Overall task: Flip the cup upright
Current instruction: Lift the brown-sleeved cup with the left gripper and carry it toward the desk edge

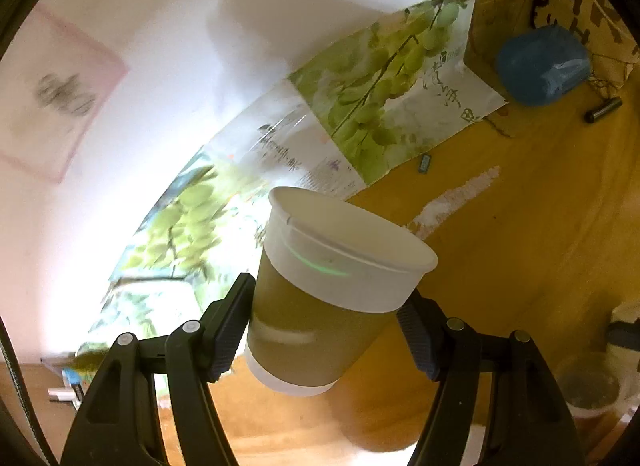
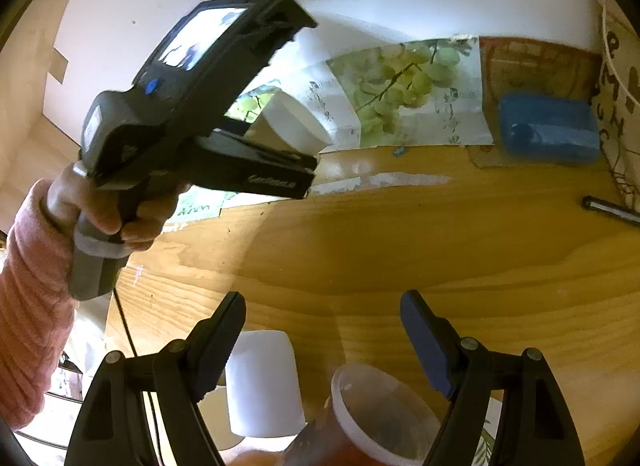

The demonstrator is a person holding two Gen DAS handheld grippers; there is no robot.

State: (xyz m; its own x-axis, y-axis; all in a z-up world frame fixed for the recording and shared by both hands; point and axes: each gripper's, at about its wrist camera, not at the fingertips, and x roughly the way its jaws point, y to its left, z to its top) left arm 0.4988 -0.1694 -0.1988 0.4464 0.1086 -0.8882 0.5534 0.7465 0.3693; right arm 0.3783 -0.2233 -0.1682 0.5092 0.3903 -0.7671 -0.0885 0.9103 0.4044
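My left gripper [image 1: 326, 330] is shut on a translucent cup [image 1: 328, 294] with a white rim. It holds the cup tilted in the air above the wooden table [image 1: 520, 246], with the mouth pointing up and to the right. In the right wrist view the same cup [image 2: 292, 123] shows beyond the hand-held left gripper body [image 2: 208, 105]. My right gripper [image 2: 324, 342] is open and empty, low over the table's near side.
A grape-print paper [image 1: 384, 97] leans on the white wall. A blue pouch [image 2: 548, 127] and a dark pen [image 2: 612, 209] lie at the right. A white paper roll [image 2: 264, 382] and a clear plastic cup [image 2: 384, 414] stand just below my right gripper.
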